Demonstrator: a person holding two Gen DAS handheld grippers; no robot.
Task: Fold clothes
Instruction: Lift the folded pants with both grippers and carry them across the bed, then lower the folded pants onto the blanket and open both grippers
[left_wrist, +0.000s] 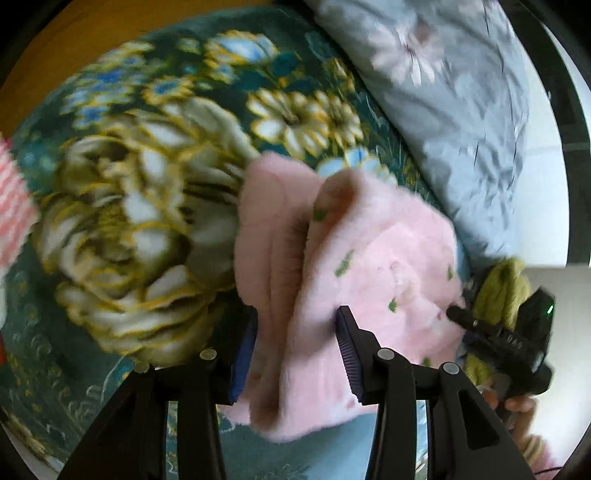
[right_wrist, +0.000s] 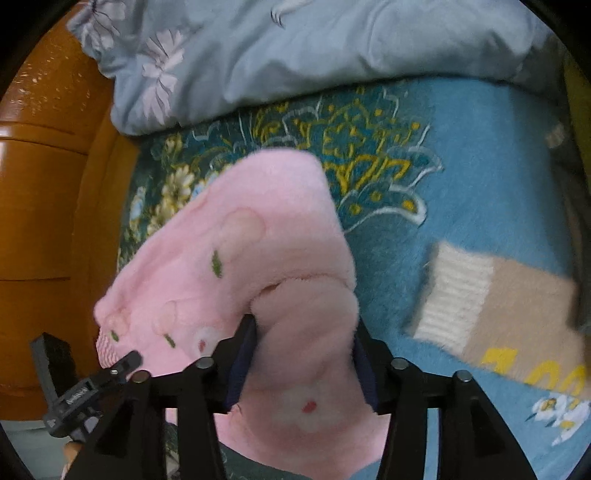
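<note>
A fluffy pink garment (left_wrist: 369, 258) with small green leaf marks hangs bunched above a floral teal blanket (left_wrist: 147, 166). My left gripper (left_wrist: 295, 354) is shut on a thick fold of it, the blue pads pressing the fleece from both sides. At the right edge of the left wrist view, the other gripper (left_wrist: 506, 332) shows, held by a hand. In the right wrist view the same pink garment (right_wrist: 229, 266) drapes over the blanket (right_wrist: 424, 221), and my right gripper (right_wrist: 301, 365) is shut on a bunched fold of it.
A grey-blue floral duvet (right_wrist: 295, 55) lies heaped at the back of the bed. An orange wooden headboard (right_wrist: 44, 221) stands at the left. A beige and white knitted garment (right_wrist: 498, 314) lies on the blanket to the right. A pink striped cloth (left_wrist: 14, 206) shows at the left edge.
</note>
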